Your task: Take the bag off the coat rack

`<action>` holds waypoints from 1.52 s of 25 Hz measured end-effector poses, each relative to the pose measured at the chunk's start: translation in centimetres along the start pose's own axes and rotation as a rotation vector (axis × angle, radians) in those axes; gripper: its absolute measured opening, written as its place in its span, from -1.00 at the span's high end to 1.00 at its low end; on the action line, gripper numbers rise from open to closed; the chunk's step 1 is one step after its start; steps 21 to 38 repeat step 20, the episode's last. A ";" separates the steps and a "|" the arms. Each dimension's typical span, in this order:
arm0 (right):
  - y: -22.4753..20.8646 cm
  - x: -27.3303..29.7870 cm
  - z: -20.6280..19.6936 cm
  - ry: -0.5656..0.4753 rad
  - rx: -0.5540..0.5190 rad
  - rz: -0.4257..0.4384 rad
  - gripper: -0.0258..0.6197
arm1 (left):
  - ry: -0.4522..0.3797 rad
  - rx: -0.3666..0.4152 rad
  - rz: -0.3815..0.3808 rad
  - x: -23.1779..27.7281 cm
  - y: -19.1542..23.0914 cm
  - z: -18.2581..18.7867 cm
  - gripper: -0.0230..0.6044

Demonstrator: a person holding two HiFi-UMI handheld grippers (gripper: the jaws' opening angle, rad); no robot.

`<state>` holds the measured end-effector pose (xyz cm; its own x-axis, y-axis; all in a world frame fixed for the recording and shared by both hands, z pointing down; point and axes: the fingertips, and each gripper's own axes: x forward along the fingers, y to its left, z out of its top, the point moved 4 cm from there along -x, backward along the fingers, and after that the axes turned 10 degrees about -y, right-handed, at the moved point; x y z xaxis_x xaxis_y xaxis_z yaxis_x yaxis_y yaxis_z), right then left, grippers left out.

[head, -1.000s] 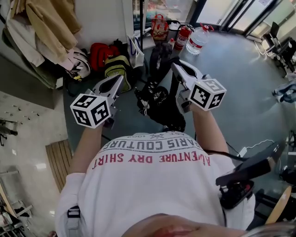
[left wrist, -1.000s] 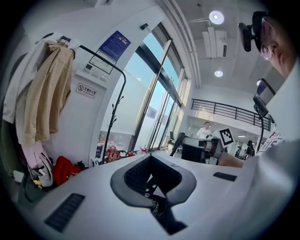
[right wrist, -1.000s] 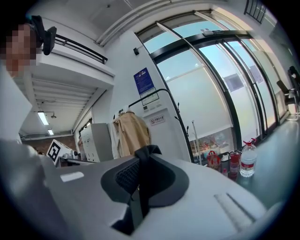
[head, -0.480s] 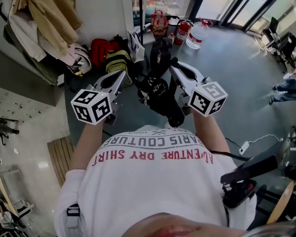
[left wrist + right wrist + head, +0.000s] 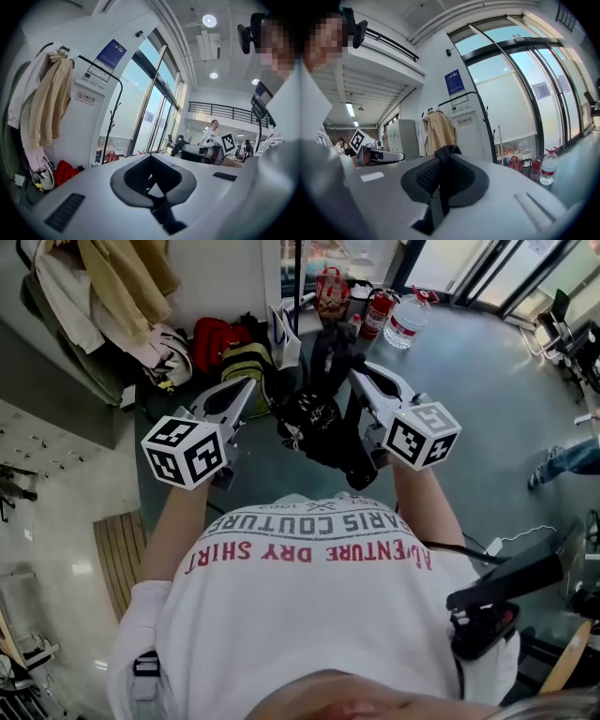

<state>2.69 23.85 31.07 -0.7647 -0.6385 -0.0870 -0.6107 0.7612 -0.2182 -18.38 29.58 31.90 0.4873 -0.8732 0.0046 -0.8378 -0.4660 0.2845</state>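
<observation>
A black bag (image 5: 319, 423) hangs between my two grippers, just in front of my chest. Its black strap (image 5: 440, 183) runs up between the jaws of my right gripper (image 5: 356, 373), which is shut on it; the right gripper view shows my right gripper (image 5: 443, 152) with the strap pinched in its pads. My left gripper (image 5: 248, 385) sits to the left of the bag, apart from it, and in its own view my left gripper (image 5: 151, 160) has its jaws together with nothing in them. The thin black coat rack (image 5: 298, 277) stands just behind the bag; the coat rack (image 5: 112, 117) holds nothing that I can see.
On the floor by the wall lie a red bag (image 5: 214, 338) and a yellow-green backpack (image 5: 246, 362). A red gift bag (image 5: 330, 292), a fire extinguisher (image 5: 375, 310) and a water bottle (image 5: 405, 320) stand near the glass. Coats (image 5: 103, 296) hang at upper left. A person's legs (image 5: 562, 460) show at right.
The bag has moved a little up the picture, still hanging between both grippers. The grip on the strap is unchanged. The person at far right has walked on.
</observation>
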 end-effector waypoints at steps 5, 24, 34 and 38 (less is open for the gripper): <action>0.3 0.4 -0.8 0.017 0.005 -0.001 0.86 | -0.002 -0.012 0.016 -0.7 0.7 -0.2 0.92; 1.9 0.1 -2.1 0.045 -0.004 0.007 0.86 | -0.003 -0.031 0.000 -0.7 1.7 -0.7 0.92; 1.9 0.1 -2.1 0.045 -0.004 0.007 0.86 | -0.003 -0.031 0.000 -0.7 1.7 -0.7 0.92; 1.9 0.1 -2.1 0.045 -0.004 0.007 0.86 | -0.003 -0.031 0.000 -0.7 1.7 -0.7 0.92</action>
